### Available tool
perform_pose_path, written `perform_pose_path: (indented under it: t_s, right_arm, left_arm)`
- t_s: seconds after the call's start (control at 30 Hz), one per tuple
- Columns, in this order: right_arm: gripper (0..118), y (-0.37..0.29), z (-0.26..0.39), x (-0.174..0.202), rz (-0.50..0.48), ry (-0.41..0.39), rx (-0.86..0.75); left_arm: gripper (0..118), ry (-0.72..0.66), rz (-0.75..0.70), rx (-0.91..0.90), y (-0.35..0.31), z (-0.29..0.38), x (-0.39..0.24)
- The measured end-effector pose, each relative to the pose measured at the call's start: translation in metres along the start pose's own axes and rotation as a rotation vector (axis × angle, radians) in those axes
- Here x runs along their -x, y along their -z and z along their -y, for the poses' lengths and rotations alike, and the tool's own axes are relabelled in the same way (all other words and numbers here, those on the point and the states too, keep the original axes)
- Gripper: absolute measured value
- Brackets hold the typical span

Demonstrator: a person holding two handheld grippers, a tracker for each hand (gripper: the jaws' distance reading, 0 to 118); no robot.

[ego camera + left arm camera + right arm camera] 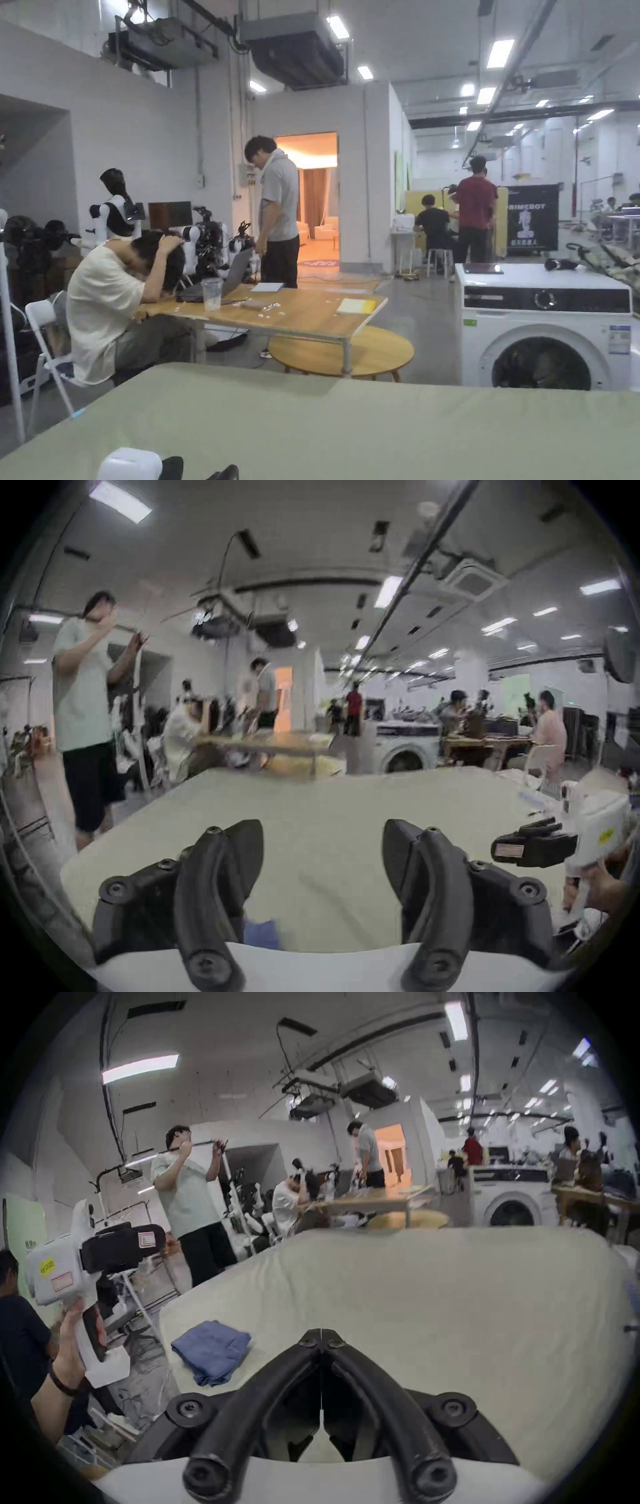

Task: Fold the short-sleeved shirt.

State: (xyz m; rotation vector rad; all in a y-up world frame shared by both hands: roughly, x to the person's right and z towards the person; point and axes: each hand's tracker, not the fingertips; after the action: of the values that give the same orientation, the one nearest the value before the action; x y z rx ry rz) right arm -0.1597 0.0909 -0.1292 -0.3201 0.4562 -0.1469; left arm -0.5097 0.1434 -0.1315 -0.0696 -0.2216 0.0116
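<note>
Shirt [212, 1352] lies already folded, blue, near the tabletop [415, 1303] edge; left tongs [322, 864] gape wide, right tongs [321, 1338] pinched together, both empty above it.

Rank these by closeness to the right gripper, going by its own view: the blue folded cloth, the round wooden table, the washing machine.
From the right gripper:
1. Blue folded cloth, just left, on the green-covered table.
2. Round wooden table, beyond the far edge.
3. Washing machine, farther back, right.

Left hand-held gripper [322, 854] hangs wide apart above the pale table [311, 802].
</note>
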Motion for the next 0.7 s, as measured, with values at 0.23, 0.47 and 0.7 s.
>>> perform_pose_path:
  t_s: [0.23,0.47,0.7]
  right_arm:
    - [0,-0.116,-0.022,-0.049,0.36,-0.2,-0.167]
    - [0,-0.146,-0.036,-0.078,0.445,-0.159,-0.203]
    - [0,-0.146,-0.031,-0.081,0.474,-0.121,-0.206]
  left_arm:
    - [0,-0.047,0.198,-0.077,0.018,-0.013,-0.106]
    - [0,0.044,0.19,-0.078,0.019,-0.03,-0.149]
    - [0,0.046,0.122,-0.101,0.0,-0.042,-0.145]
